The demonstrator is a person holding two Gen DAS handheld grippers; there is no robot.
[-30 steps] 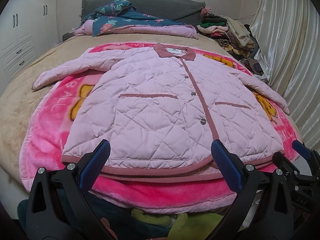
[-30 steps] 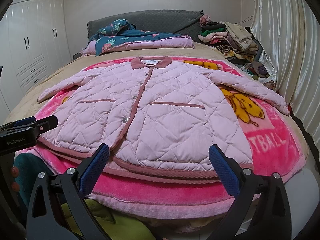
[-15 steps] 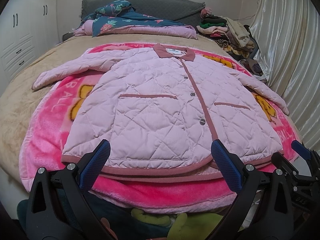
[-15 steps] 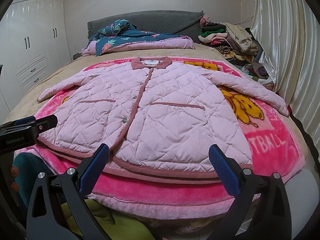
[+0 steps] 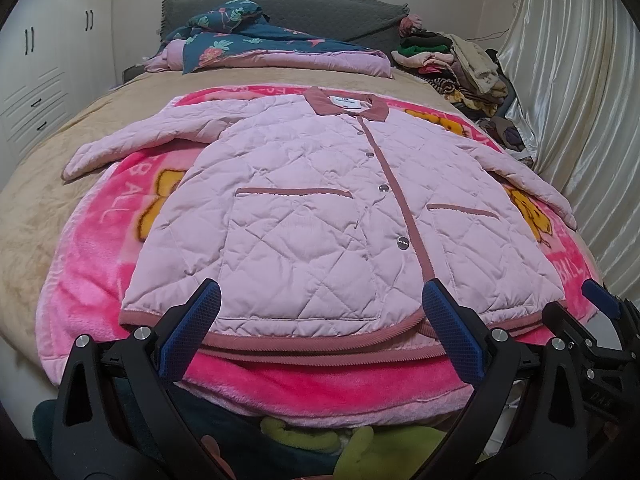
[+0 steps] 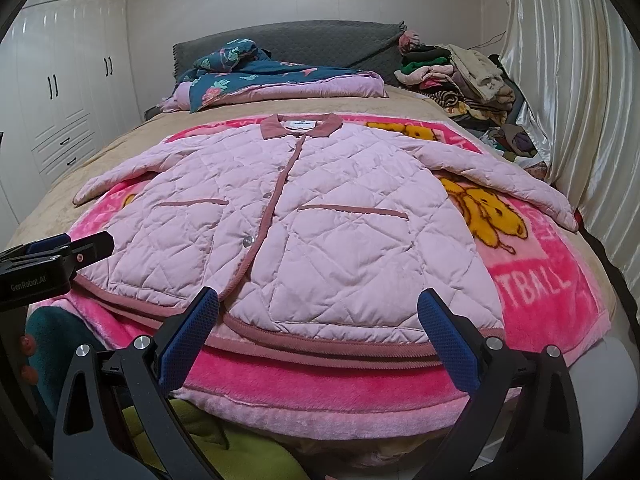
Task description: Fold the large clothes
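Observation:
A pale pink quilted jacket (image 5: 320, 216) with dusty-rose trim lies flat, front up and buttoned, on a bright pink blanket (image 5: 88, 248) on the bed; both sleeves are spread outward. It also shows in the right wrist view (image 6: 320, 224). My left gripper (image 5: 320, 320) is open and empty, hovering just short of the jacket's hem, left of centre. My right gripper (image 6: 316, 320) is open and empty, before the hem's right half. The left gripper shows at the left edge of the right wrist view (image 6: 60, 252), and a right gripper fingertip (image 5: 600, 300) shows in the left wrist view.
A dark floral quilt (image 5: 256, 44) and grey headboard (image 5: 320, 8) are at the bed's far end. A pile of clothes (image 5: 460, 64) sits at the far right by the curtain (image 5: 580, 100). White wardrobes (image 6: 60, 92) stand on the left. Green fabric (image 6: 192, 440) lies below the bed's near edge.

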